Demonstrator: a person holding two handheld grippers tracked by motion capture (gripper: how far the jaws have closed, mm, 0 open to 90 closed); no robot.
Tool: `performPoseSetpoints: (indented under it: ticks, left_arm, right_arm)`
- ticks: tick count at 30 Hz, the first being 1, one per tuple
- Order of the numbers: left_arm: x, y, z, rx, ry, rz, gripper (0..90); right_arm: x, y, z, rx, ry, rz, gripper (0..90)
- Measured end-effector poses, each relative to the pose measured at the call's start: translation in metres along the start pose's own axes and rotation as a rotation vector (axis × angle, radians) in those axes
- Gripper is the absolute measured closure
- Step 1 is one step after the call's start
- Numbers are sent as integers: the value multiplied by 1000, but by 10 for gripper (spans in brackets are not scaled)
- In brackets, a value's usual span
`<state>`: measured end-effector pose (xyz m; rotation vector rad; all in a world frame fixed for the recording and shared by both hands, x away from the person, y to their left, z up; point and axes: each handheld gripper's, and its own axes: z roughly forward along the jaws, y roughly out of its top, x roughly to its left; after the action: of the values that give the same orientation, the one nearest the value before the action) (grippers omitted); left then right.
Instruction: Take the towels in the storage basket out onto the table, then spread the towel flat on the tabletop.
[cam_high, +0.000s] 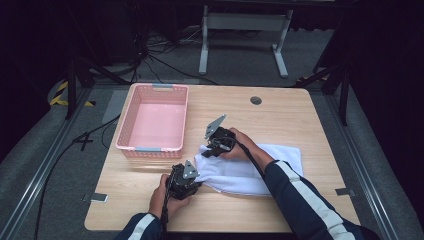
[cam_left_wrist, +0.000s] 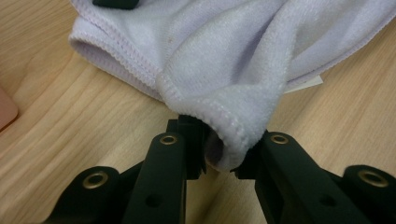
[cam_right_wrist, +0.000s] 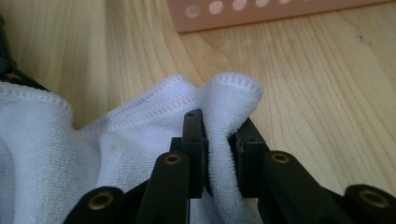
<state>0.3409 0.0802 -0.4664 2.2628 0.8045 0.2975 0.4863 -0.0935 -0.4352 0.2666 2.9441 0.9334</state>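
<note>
Each claw, left (cam_left_wrist: 219, 154) and right (cam_right_wrist: 219, 154), pinched only a thin hem fold of the towel (cam_high: 245, 167), which could slip free once lifted off the bench (cam_high: 280, 112).

Wooden table (cam_high: 280, 120) with towel (cam_high: 260, 167), pink basket (cam_high: 131, 115)

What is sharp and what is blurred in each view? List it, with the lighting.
High view: table evenly lit, dark surroundings, slightly soft. Left gripper view: towel hem crisp, the black jaws at the bottom blurred. Right gripper view: towel fold sharp, pink basket at the top out of focus.
</note>
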Motion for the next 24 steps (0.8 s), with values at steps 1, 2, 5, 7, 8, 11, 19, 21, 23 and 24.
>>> performPoseSetpoints:
  ticks: [1, 2, 5, 7, 8, 11, 19, 21, 23, 24]
  left_arm:
    - [0, 0, 0, 0, 0, 0, 774]
    - [0, -1, -5, -10, -2, 7, 774]
    - [1, -2, -9, -23, 9, 7, 774]
    - [1, -2, -13, -35, 26, 12, 774]
    - [1, -2, -16, -47, 36, 16, 774]
    - [0, -1, -19, -62, 46, 27, 773]
    - [-7, 16, -27, -138, 68, 72, 774]
    - [-12, 24, -28, -150, 80, 108, 774]
    - [-16, 33, -28, -168, 76, 130, 774]
    - [-18, 38, -28, -169, 77, 136, 774]
  right_arm:
    - [0, 0, 0, 0, 0, 0, 772]
    - [2, 4, -2, -15, 5, -2, 772]
    - [3, 7, -4, -20, 2, -9, 772]
    - [4, 11, -6, -39, 1, -15, 772]
    - [5, 15, -8, -48, -3, -14, 771]
    - [7, 20, -12, -55, -10, -28, 771]
    - [7, 19, -36, -134, -17, -30, 771]
    - [6, 15, -47, -172, -14, -20, 769]
    - [5, 12, -57, -189, -17, -23, 769]
    - [4, 10, -64, -202, -19, -30, 768]
